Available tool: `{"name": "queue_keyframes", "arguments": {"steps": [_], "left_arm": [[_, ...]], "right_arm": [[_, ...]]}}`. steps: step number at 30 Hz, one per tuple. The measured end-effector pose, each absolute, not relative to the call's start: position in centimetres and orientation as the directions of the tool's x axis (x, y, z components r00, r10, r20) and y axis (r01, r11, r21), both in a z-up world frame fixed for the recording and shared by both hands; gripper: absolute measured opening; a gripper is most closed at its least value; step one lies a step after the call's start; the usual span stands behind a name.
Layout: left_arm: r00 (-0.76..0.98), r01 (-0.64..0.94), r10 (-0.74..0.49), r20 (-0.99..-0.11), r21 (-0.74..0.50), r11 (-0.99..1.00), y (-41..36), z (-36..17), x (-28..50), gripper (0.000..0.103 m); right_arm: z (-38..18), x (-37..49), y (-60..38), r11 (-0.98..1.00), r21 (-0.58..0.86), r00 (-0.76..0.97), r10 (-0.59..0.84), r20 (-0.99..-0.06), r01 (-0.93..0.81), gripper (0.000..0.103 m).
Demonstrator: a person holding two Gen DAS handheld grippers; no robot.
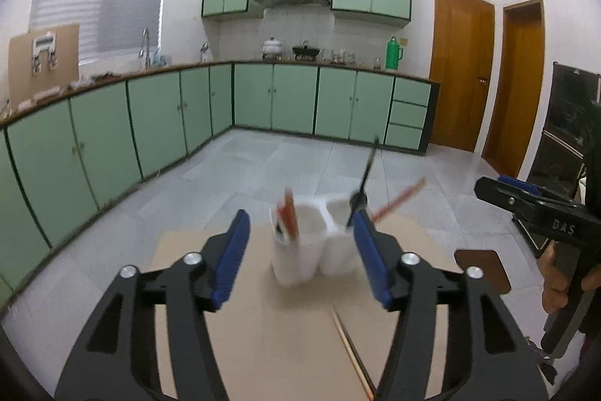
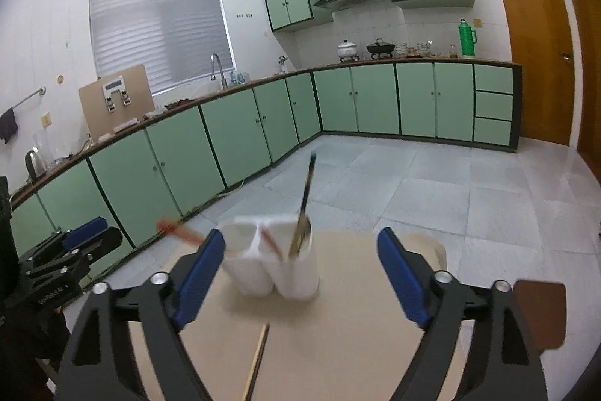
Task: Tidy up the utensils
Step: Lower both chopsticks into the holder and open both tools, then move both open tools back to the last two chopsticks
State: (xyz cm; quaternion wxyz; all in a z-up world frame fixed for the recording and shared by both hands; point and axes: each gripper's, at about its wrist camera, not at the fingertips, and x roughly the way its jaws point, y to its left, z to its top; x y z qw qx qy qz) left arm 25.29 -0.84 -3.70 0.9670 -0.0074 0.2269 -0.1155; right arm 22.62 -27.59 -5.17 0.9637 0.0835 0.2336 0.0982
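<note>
Hovering spread, both tools [image 1: 300, 258] [image 2: 300, 273] face white holder [image 1: 300, 250].

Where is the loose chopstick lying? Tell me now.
The loose chopstick lies flat on the beige board, in the near part of both wrist views, just in front of the white utensil holder and apart from it.

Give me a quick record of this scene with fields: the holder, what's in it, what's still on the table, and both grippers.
holder: white two-compartment utensil holder standing on the table
in holder: black-handled utensil, red-orange utensils
left out: chopsticks lying on the table
left hand-held gripper: open, empty
right hand-held gripper: open, empty
blur: contents too blurred to identify
</note>
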Motion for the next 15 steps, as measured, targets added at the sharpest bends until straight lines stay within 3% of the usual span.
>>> {"name": "queue_keyframes", "arguments": {"steps": [3,7,15], "left_arm": [[0.85,0.196,-0.211,-0.483,-0.082,0.977,-0.5,-6.2,23.1,0.067],[0.833,0.152,-0.166,-0.528,-0.069,0.986,0.3,-9.5,20.5,0.076],[0.782,0.144,-0.132,-0.609,-0.03,0.989,1.2,-14.4,17.1,0.078]], "right_arm": [[-7.4,19.9,-27.0,0.973,0.187,0.866,0.205,-0.455,-0.132,0.096],[-9.8,17.6,-26.2,0.977,0.178,0.846,0.195,-0.495,-0.121,0.097],[-14.4,14.1,-24.2,0.984,0.137,0.801,0.176,-0.573,-0.117,0.097]]}}
